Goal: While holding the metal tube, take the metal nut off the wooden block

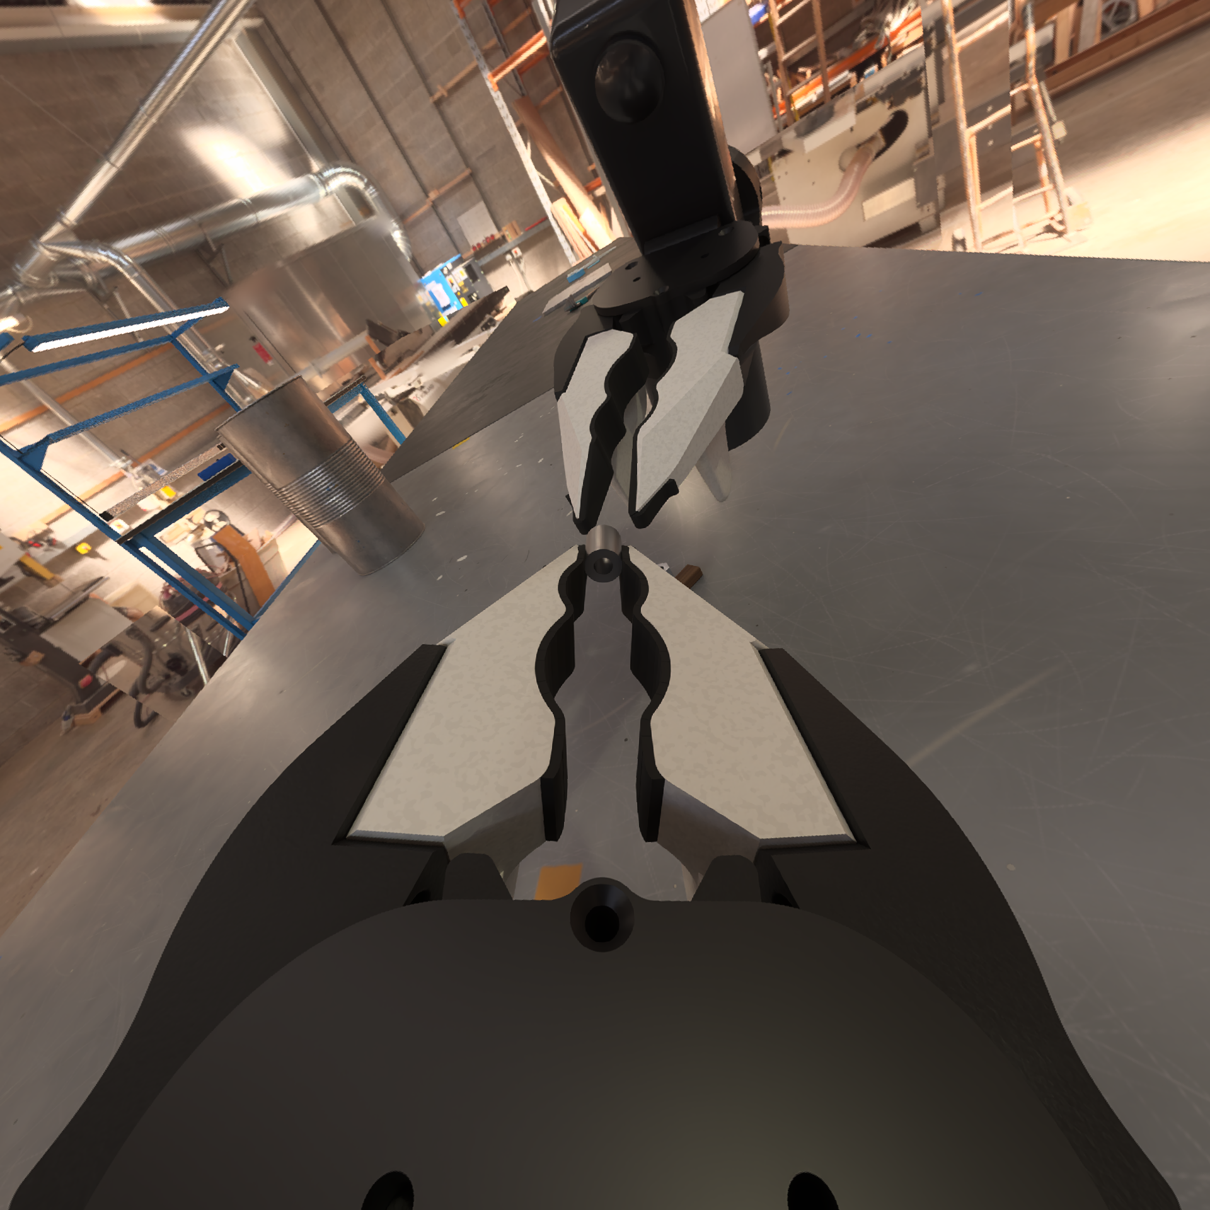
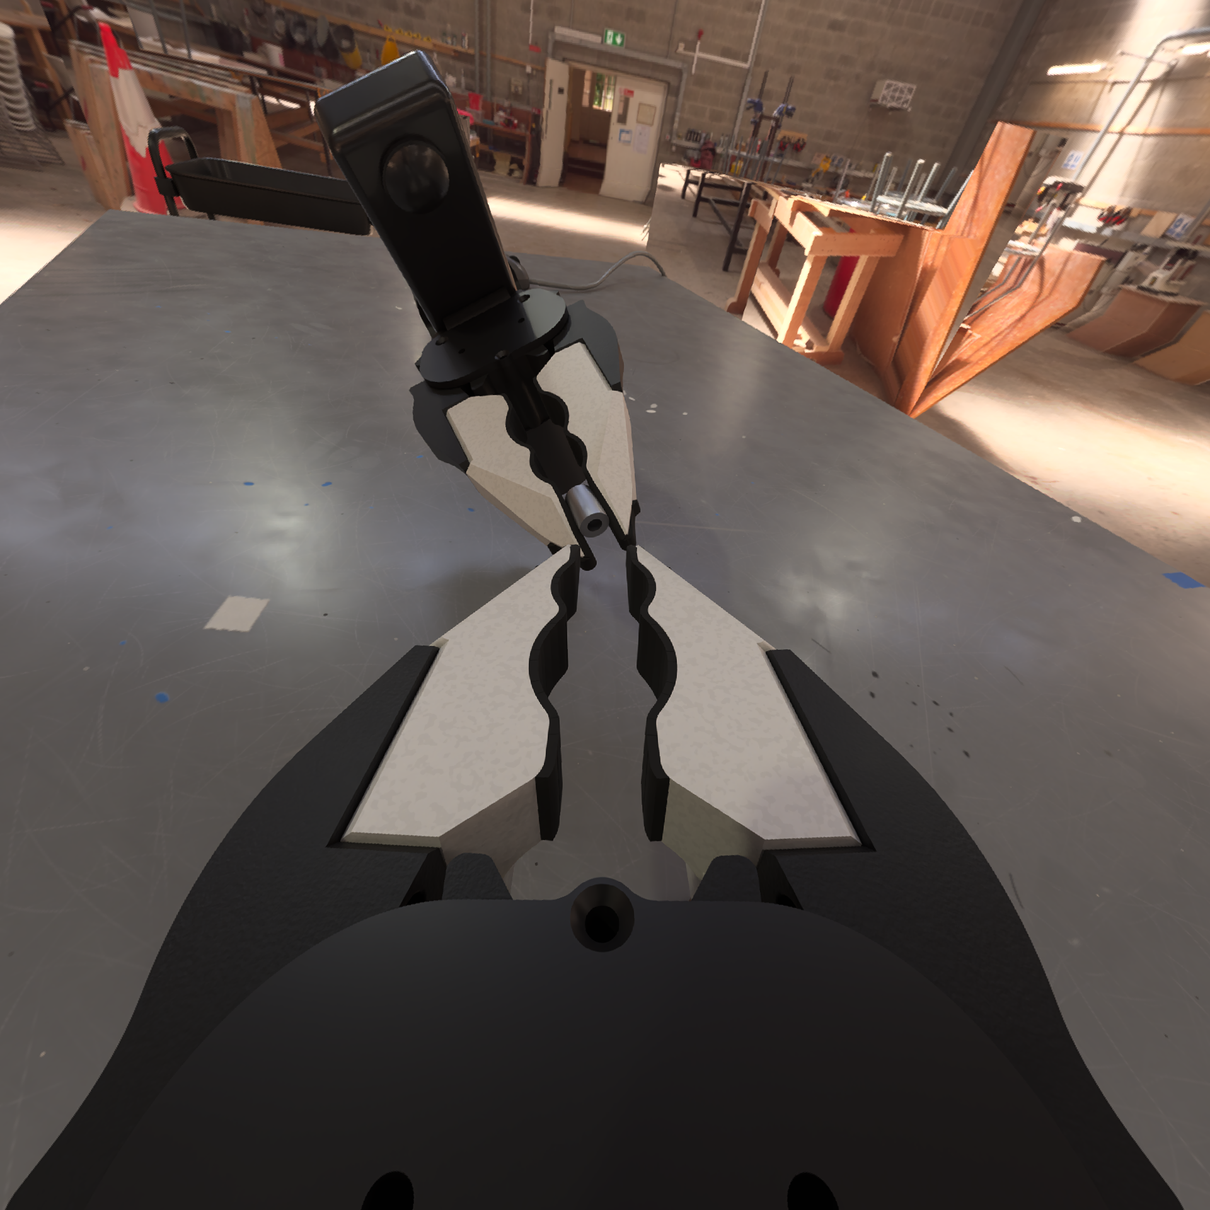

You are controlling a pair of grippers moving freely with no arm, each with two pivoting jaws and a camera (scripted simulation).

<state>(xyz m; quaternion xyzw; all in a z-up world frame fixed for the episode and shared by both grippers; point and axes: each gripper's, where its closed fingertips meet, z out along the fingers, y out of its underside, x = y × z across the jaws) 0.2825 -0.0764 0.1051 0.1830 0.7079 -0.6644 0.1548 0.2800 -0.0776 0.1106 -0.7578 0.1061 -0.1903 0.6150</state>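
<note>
Left tongs (image 1: 602, 556) pinch smooth hollow metal tube (image 1: 602, 555); right tongs (image 2: 602, 556) gape empty.

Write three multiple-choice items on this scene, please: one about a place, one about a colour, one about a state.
1. Where is the metal tube?
A. on a shelf
B. in the left gripper
C. in the right gripper

2. What colour is the table?
A. grey
B. green
C. white

3. The right gripper is:
A. open
B. shut on the tube
C. out of view

Answers:
1 B, its fingers pinch the tube.
2 A, the bare top is grey.
3 A, a gap shows between its fingers.
</note>
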